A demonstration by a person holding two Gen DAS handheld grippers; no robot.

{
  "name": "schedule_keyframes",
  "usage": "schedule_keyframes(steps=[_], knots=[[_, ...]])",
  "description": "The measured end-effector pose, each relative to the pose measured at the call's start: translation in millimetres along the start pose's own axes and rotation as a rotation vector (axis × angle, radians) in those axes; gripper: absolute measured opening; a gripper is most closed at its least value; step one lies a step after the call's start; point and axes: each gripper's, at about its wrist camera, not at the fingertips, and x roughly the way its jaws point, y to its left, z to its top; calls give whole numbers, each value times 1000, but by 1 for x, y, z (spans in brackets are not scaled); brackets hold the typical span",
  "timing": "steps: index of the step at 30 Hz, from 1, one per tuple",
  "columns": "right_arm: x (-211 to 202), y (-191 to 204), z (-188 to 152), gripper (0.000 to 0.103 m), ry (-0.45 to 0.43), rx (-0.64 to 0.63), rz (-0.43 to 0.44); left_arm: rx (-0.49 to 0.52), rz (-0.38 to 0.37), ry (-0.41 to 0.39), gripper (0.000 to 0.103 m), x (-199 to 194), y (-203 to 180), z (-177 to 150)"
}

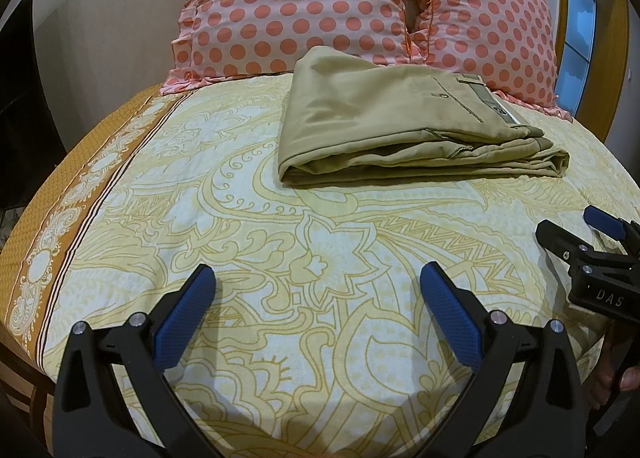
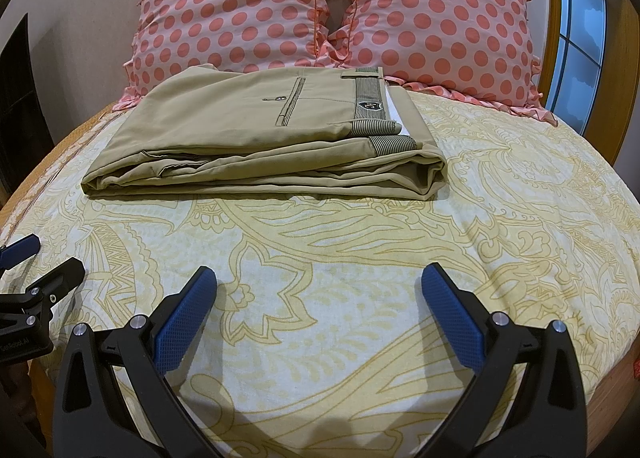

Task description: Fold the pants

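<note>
**Both claws spread and empty, folded pants lying crosswise ahead**

We are holding the left claw [image 1: 316, 286] spread wide over the patterned bedsheet [image 1: 240, 242], gripping nothing; its blue pads [image 1: 184, 318] are hovering above bare cloth. We are holding the right claw [image 2: 318, 286] likewise wide and empty, low over the sheet. Each claw is showing at the edge of the other's view, so the two are sitting side by side near the foot of the bed.

Outward from both, the khaki pants [image 2: 248, 137] are resting as a layered bundle well apart from the claws, toward the two polka-dot pillows [image 2: 320, 13], with the far edge just beside or touching them. The bundle's long axis is running left to right, across our line of approach, with the striped waistband [image 2: 370, 97] at its right end. From the left wrist the pants are lying ahead and to the right; from the right wrist, ahead and slightly left. We are judging the right claw marginally nearer the waistband end, and the folding largely complete.
</note>
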Motion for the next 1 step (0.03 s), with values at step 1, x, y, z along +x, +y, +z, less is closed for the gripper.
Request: schedule_keyframes(steps=[1], knots=[[0, 0, 0, 102, 0, 0, 0, -1, 0, 0, 101, 0, 0, 0]])
